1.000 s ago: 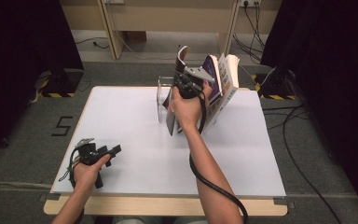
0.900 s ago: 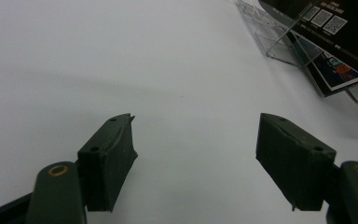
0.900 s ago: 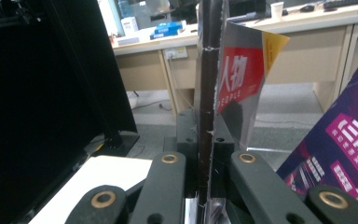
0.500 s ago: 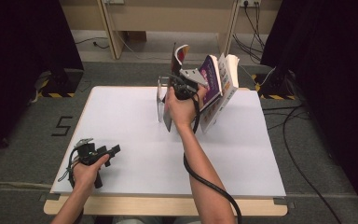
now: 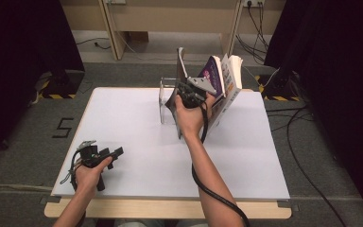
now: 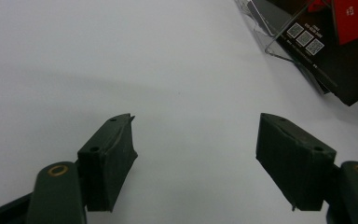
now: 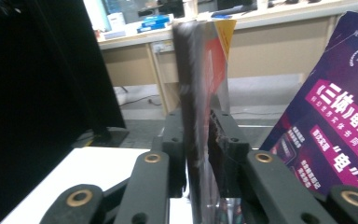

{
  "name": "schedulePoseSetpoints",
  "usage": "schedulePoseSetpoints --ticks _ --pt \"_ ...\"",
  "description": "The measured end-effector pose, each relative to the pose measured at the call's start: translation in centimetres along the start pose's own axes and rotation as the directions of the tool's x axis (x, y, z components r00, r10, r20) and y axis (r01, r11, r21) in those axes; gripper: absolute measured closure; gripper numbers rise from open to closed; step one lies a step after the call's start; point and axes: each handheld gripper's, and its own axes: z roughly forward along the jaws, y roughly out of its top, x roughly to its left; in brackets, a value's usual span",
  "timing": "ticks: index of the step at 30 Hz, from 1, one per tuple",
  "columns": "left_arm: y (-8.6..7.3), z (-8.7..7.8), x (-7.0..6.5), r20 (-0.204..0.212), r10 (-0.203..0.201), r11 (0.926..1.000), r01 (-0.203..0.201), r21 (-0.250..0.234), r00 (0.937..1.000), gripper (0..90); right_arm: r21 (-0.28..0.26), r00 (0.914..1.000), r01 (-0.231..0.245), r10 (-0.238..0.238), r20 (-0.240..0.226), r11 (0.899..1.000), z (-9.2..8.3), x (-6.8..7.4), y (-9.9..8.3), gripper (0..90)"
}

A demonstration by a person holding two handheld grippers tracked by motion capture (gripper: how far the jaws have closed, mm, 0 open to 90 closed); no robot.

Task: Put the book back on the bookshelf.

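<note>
While the person's right hand stayed up at the far middle of the white table (image 5: 123,123), the high view showed the right gripper (image 5: 185,90) at the clear stand (image 5: 163,97), with a thin dark book (image 5: 180,59) rising upright from between its jaws and a purple book (image 5: 212,75) leaning just beside it against a thicker white-paged one (image 5: 231,78); compared with a second before, the thin book stood more nearly vertical and a little further left, closer to the stand's slot; the left gripper (image 5: 116,152) lay idle near the front-left corner, well apart from the books; in the left gripper view its fingers (image 6: 109,158) stood wide apart over bare table, nothing between them, and a corner of the clear stand (image 6: 279,44) with a dark cover showed far off; in the right gripper view the thin dark book (image 7: 198,93) stood on edge between the two pads (image 7: 223,149), which had just been opening; the left pad lay close along the cover while a slim gap seemed to show at the right, so the clamp looked loosened rather than firm; the purple book (image 7: 335,121) leaned at the right; judged from this, the book was being let go into the stand, and the placing looked nearly finished, provided it stood unaided once the jaws drew clear.
</note>
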Motion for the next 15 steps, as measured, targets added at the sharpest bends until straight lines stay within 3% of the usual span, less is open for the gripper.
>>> schedulePoseSetpoints --ticks 11,15 --pt "0.0 -0.1 0.1 0.001 -0.004 1.0000 0.004 -0.003 1.0000 26.6 0.022 0.9996 -0.015 0.016 -0.022 1.000 0.0 0.0 1.5 73.2" --pt "0.0 -0.1 0.0 0.001 -0.002 1.0000 0.002 -0.001 1.0000 26.6 0.071 0.9998 -0.021 0.021 -0.003 0.997 0.4 -0.1 2.1 85.4"
